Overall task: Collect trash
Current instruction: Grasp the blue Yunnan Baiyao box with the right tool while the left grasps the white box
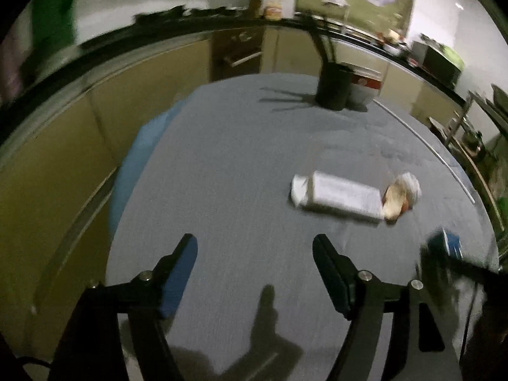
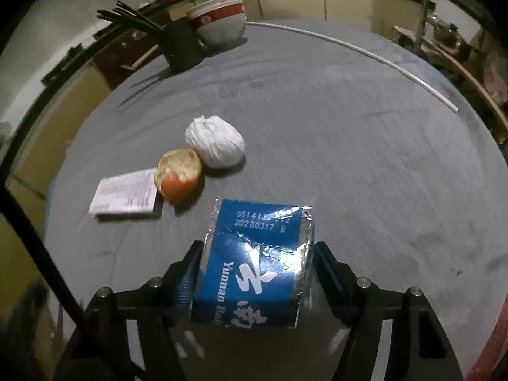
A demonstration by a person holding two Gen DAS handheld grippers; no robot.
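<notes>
Your right gripper point(image 2: 257, 250) clamps the blue foil carton point(image 2: 254, 263), left gripper point(image 1: 255, 247) gapes empty; orange peel point(image 2: 179, 176), tissue ball point(image 2: 216, 141) and white packet point(image 2: 125, 195) remain on the table point(image 2: 349, 158).

The right gripper point(image 2: 255, 250) has its jaws around a blue foil packet point(image 2: 254, 260), the left pad against it; contact on the right side is unclear. On the grey worktop point(image 2: 365, 158), toward its left edge, lie a leaflet point(image 2: 125, 195), an orange peel point(image 2: 179, 174) touching it, and a white paper ball point(image 2: 216, 141) just beside the peel. At the far edge stand a black holder point(image 2: 182, 47) and a bowl point(image 2: 220, 20).
</notes>
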